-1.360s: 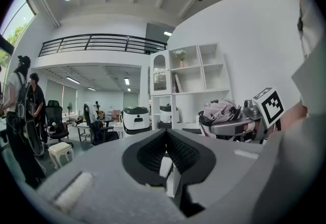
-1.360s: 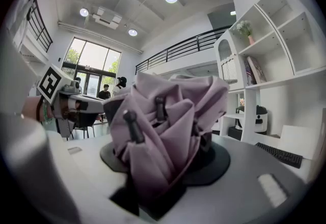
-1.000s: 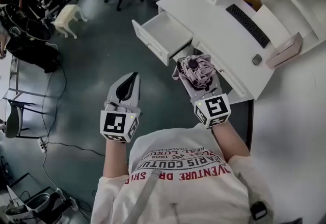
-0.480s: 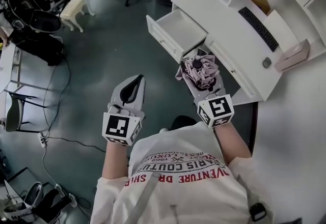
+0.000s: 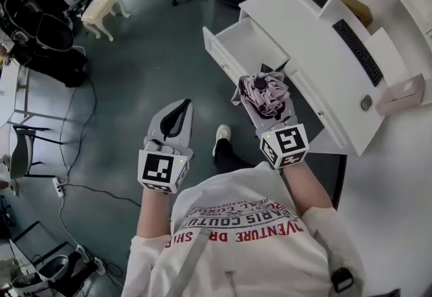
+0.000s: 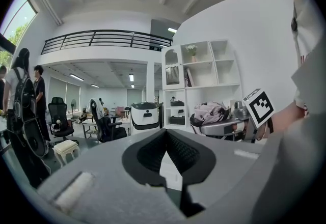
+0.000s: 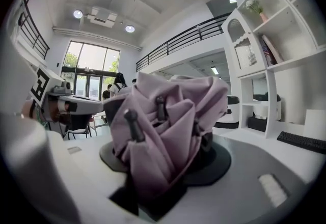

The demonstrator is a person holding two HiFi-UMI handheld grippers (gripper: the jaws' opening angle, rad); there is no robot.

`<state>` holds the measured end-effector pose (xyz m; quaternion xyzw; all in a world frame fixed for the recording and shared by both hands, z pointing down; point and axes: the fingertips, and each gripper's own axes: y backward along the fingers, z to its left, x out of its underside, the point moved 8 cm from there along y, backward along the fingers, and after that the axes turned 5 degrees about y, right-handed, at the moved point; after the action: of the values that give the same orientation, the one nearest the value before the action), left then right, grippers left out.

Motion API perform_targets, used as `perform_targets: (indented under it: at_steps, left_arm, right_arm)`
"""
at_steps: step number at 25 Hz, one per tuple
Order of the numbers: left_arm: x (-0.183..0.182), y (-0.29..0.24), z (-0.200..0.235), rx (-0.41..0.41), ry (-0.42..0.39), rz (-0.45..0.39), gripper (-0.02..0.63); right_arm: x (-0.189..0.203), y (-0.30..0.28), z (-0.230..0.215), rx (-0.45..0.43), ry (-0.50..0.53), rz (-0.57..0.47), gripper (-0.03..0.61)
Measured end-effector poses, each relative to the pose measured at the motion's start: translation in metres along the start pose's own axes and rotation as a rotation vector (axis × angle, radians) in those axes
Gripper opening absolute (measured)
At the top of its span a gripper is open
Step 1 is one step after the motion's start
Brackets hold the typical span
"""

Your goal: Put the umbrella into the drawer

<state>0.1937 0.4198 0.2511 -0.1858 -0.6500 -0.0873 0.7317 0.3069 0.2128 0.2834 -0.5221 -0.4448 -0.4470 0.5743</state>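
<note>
my R grip [image 5: 262, 88] clamped on folded mauve fabric umbrella [image 5: 270, 97] | umbrella in air near open white desk drawer [image 5: 220, 59], not inside | my L grip [image 5: 185, 104] tips together, empty

Shirt [image 5: 244, 220], print seen upside down:
- black line "…ARIS COUTU…", both ends cut off by folds
- small "1962" beside it
- red line "…VENTURE DR…", the rest creased away
- smaller black lines, illegible

Left cube [image 5: 162, 171] on left gripper [image 5: 179, 112] and right cube [image 5: 285, 145] on right gripper [image 5: 264, 101]: black-and-white square code patterns, with no letters or numbers.
</note>
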Motion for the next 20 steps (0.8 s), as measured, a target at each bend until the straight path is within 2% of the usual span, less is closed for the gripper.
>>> perform_targets:
  at_steps: [6,11,17,20]
  left_arm:
    - [-0.018,-0.098,0.054,0.008,0.018,0.018,0.006]
    - [-0.038,-0.184,0.089,0.070,0.004,0.012,0.006]
    - [-0.047,-0.264,0.109,0.134,0.008,0.025,0.006]
    - [-0.047,-0.301,0.111,0.197,0.008,0.043,0.006]
  right_arm:
    - [-0.004,-0.085,-0.064,0.001,0.000,0.037,0.249]
    - [-0.010,-0.143,-0.119,0.038,-0.039,0.054,0.249]
    - [-0.003,-0.178,-0.170,0.112,-0.084,0.089,0.250]
    - [0.004,-0.188,-0.188,0.168,-0.129,0.111,0.250]
